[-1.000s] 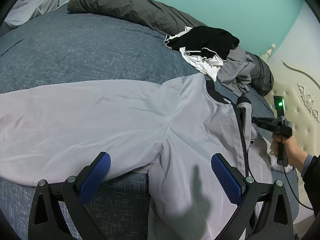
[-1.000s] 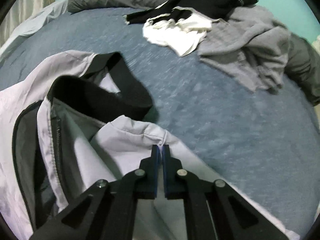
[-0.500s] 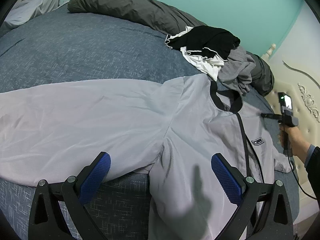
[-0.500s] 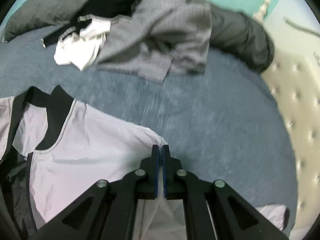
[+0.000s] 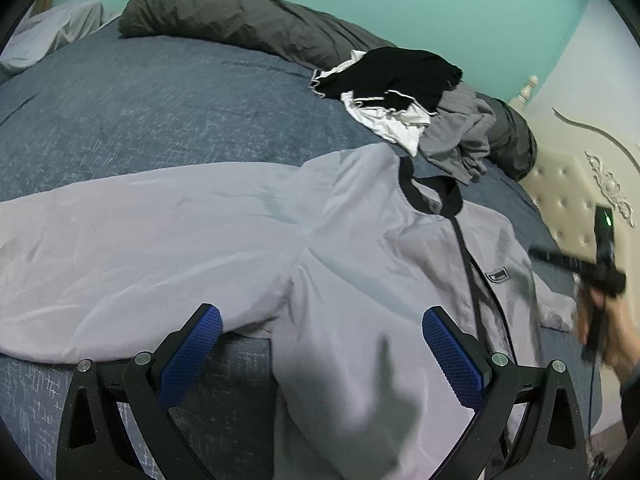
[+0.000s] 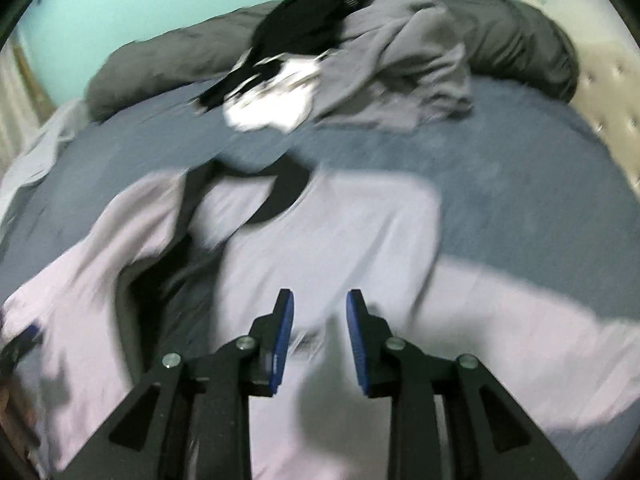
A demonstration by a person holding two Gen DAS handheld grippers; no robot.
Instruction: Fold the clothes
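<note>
A light grey jacket (image 5: pixel 360 272) with a black collar (image 5: pixel 430 196) and black zip lies front up on the blue bed (image 5: pixel 160 112), one sleeve (image 5: pixel 120 240) stretched to the left. My left gripper (image 5: pixel 322 332) hangs wide open over its armpit area, holding nothing. In the blurred right wrist view the same jacket (image 6: pixel 340 240) spreads below my right gripper (image 6: pixel 320 304), whose blue pads stand apart with nothing between them. The right gripper (image 5: pixel 600 272) also shows, in a hand, at the jacket's right edge.
A heap of black, white and grey clothes (image 5: pixel 412 96) lies beyond the collar. A dark grey duvet (image 5: pixel 240 20) runs along the teal wall. A cream tufted headboard (image 5: pixel 568 184) stands at the right. A pale sheet (image 5: pixel 52 36) lies far left.
My right gripper pulled the jacket's right front panel open and flat, then let go and opened, backing away. The left gripper stayed still and open.
</note>
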